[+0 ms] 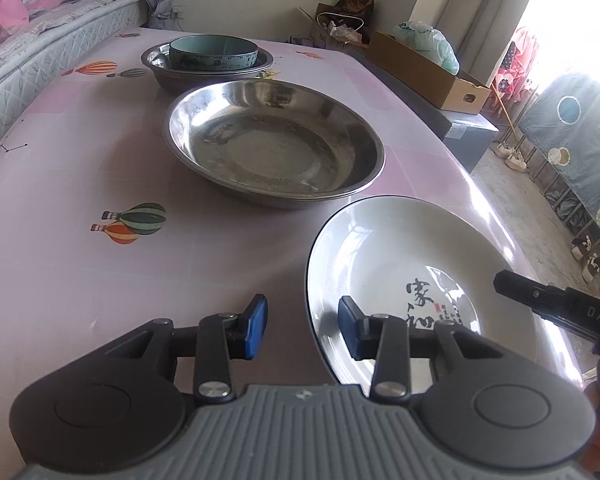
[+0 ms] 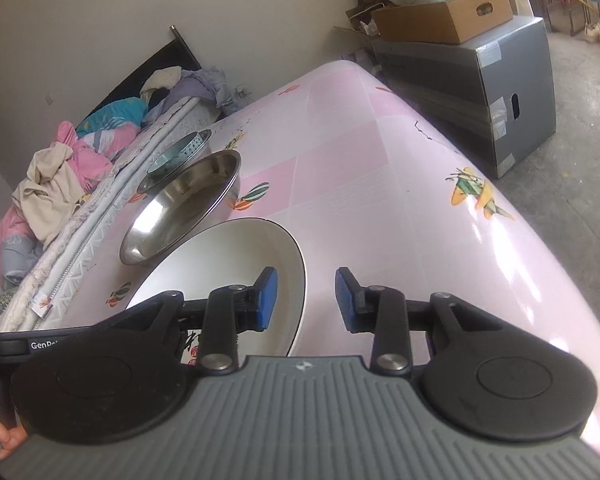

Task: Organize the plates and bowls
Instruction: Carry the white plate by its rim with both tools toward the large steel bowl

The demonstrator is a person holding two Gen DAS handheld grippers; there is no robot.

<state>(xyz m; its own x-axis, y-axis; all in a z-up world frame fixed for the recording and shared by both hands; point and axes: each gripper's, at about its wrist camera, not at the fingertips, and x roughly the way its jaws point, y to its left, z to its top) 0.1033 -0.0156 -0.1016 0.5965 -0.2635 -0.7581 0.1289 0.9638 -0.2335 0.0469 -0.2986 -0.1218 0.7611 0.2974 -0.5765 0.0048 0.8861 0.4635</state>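
on the pink table (image 1: pixel 80 184), covered in a cloth printed with hot-air balloons, the white plate (image 1: pixel 384 264) with a dark rim and black calligraphy sits at the near edge. the left gripper (image 1: pixel 302 326) straddles the plate's left rim: one blue pad (image 1: pixel 349 322) is over the plate's inside, the other blue pad (image 1: pixel 257 326) is over the cloth outside it, and the jaws stand apart without pinching the rim. the right gripper (image 2: pixel 306 298) does the same on the plate's right rim (image 2: pixel 300 280), one blue finger above the white surface and the other over the bare table, released and gripping nothing; whether either pad brushes the porcelain is hard to tell from this angle. in the left wrist view a black part of the right gripper (image 1: pixel 556 304) reaches in over the plate's right side. just beyond the plate is a wide steel dish (image 1: pixel 274 142), empty, close to the plate. further back a second steel dish (image 1: pixel 156 68) holds a teal bowl (image 1: pixel 213 53) upright inside it. a bed with heaped bedding (image 2: pixel 60 168) runs along the table's far-left side, and a cardboard box (image 2: pixel 444 16) rests on a grey crate (image 2: pixel 500 92) beyond the table. a bit of the person's hand (image 2: pixel 4 438) shows at the lower left of the right wrist view.
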